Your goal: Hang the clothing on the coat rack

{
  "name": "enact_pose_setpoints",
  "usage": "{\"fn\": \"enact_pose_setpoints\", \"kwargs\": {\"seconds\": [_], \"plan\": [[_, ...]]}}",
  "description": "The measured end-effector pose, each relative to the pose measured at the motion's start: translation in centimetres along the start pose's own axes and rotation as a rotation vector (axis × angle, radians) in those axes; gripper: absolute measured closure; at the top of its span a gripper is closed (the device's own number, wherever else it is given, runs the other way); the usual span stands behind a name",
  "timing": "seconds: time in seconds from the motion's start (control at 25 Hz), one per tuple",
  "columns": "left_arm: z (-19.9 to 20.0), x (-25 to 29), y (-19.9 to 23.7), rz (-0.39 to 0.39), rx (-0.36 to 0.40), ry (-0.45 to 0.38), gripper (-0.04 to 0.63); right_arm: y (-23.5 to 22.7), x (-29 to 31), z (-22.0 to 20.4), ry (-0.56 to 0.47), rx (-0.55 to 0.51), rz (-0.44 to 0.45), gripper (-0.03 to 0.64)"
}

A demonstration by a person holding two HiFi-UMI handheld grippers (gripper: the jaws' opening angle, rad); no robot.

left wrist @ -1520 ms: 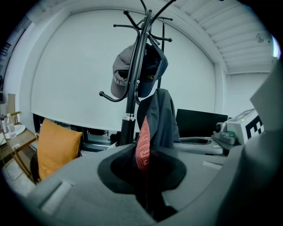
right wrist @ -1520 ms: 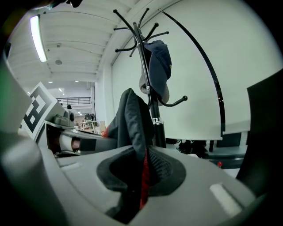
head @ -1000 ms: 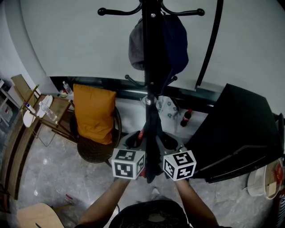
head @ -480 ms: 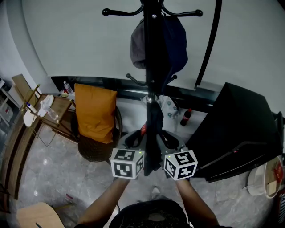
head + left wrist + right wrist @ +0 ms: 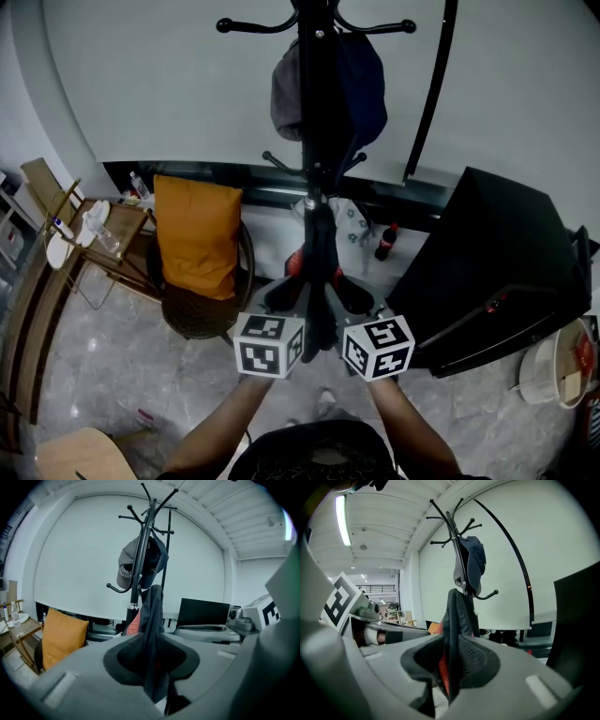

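A dark garment with a red patch (image 5: pixel 320 267) hangs bunched between my two grippers, right in front of the black coat rack (image 5: pixel 317 141). My left gripper (image 5: pixel 291 300) is shut on the garment's left side, my right gripper (image 5: pixel 347 300) on its right side. In the left gripper view the cloth (image 5: pixel 153 620) runs up out of the shut gripper (image 5: pixel 152 657) toward the coat rack (image 5: pixel 140 559). The right gripper view shows the cloth (image 5: pixel 454 616) pinched in the gripper (image 5: pixel 450 660). A grey cap (image 5: pixel 289 89) and a navy cap (image 5: pixel 364 80) hang on the rack.
A round chair with an orange cushion (image 5: pixel 199 234) stands left of the rack. A large black panel (image 5: pixel 497 262) leans at the right, with a white bucket (image 5: pixel 551 370) beyond. A curved black pole (image 5: pixel 429 94), a bottle (image 5: pixel 385 244) and a wooden side table (image 5: pixel 89 234) are nearby.
The garment's lower end has risen between the grippers, and it now sits closer against the rack pole. Both grippers have stayed shut on it, almost in place.
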State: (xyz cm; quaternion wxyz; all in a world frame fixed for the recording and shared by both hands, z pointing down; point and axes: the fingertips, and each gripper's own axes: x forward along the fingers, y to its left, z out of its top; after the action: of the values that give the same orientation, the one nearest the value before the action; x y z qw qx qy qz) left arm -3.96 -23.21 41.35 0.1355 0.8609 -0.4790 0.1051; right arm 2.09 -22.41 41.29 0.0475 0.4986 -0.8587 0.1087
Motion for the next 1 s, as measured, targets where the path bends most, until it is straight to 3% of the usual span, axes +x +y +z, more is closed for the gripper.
{"fn": "enact_pose_setpoints", "kwargs": {"seconds": [0.48,1.0], "plan": [[-1.4,-2.7,-1.7,-0.048,0.019,0.019,0.556,2.3,-2.5,-0.3,-0.007,0.003,-0.011,0.542],[-2.1,-6.2,-2.2,-0.09,0.034,0.01,0.589,5.9,-4.4,-0.1,-0.034,-0.031,-0.012,0.615]]}}
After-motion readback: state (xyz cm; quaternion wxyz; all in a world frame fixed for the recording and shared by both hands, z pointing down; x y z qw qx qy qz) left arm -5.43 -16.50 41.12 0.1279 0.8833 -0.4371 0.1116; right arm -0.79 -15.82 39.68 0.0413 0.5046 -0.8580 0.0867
